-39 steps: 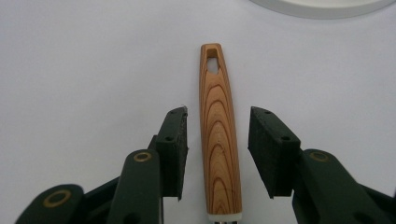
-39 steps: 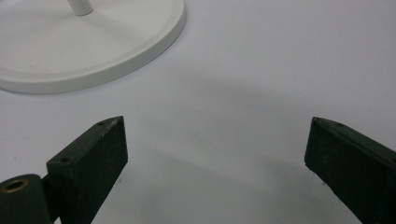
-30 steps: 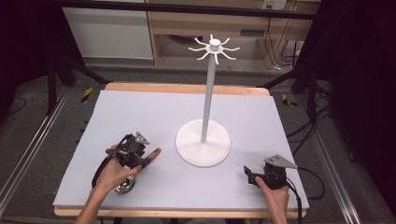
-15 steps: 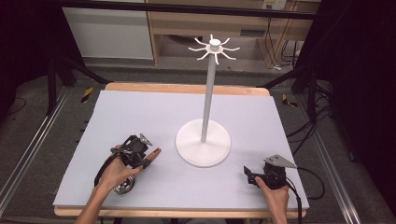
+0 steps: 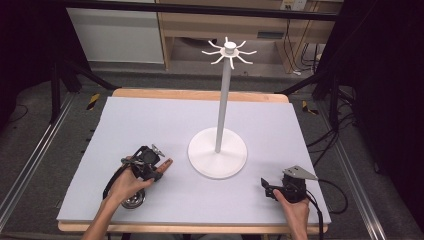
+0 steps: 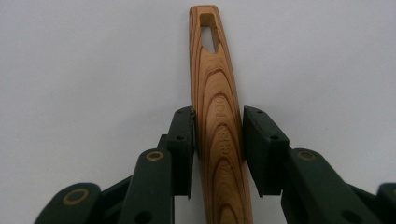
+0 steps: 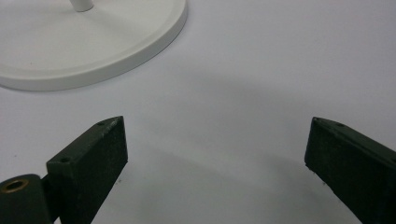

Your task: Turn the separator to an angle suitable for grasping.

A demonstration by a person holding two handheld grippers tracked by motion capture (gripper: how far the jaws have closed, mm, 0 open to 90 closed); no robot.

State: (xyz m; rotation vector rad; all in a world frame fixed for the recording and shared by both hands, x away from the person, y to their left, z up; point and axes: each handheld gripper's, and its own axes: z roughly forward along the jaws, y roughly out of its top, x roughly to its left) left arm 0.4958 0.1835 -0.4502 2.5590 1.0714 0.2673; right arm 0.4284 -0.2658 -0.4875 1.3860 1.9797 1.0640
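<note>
A utensil lies at the front left of the table, with a wooden handle (image 5: 164,165) (image 6: 215,93) and a round metal head (image 5: 133,201). The handle has a slot near its far tip. My left gripper (image 5: 150,167) (image 6: 217,149) is shut on the handle at mid-length, a pad against each side. A white stand (image 5: 218,155) has a round base, a thin pole and a ring of hooks (image 5: 229,50) on top. My right gripper (image 5: 266,189) (image 7: 217,154) rests open at the front right, with bare table between its pads and the stand's base (image 7: 88,51) beyond it.
A pale grey mat (image 5: 150,120) covers the wooden table. Metal rails (image 5: 30,160) run along both sides on the floor. A cable (image 5: 332,195) trails from the right gripper over the table's right edge.
</note>
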